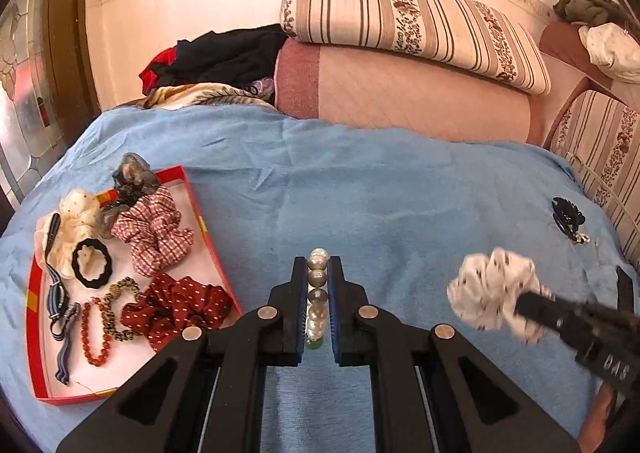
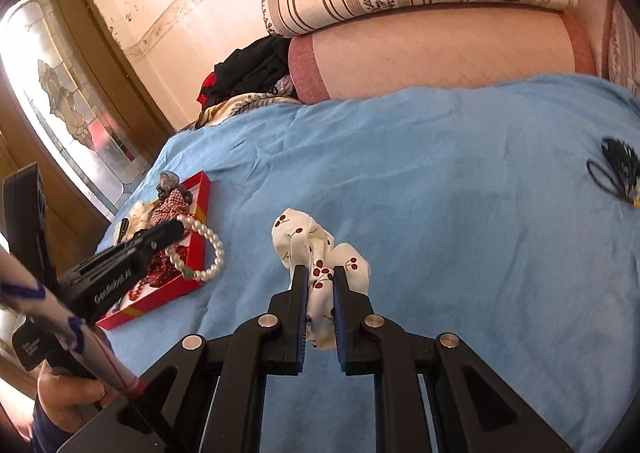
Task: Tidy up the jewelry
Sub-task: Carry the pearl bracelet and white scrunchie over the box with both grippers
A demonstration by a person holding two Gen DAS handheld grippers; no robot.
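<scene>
Pearls fill the left wrist view: the left gripper [image 1: 318, 265] has its jaws clamped on a pearl bracelet [image 1: 318, 285], the beads lined up between the two black fingers above the blue bedspread [image 1: 360, 181]. Toward the bed's left edge lies a red tray [image 1: 200, 209] holding scrunchies — a checked one [image 1: 154, 231] and a dark red dotted one [image 1: 176, 307] — plus a black hair tie [image 1: 93, 263] and a red bead bracelet [image 1: 94, 337]. Near the right edge sits a black hair claw [image 1: 568, 217].

Right wrist view: the right gripper [image 2: 321, 277] has its jaws clamped on a white cherry-print scrunchie [image 2: 320, 249], held over the bedspread's middle. Left of it, the pearl bracelet hangs from the left gripper beside the tray's near corner.
</scene>
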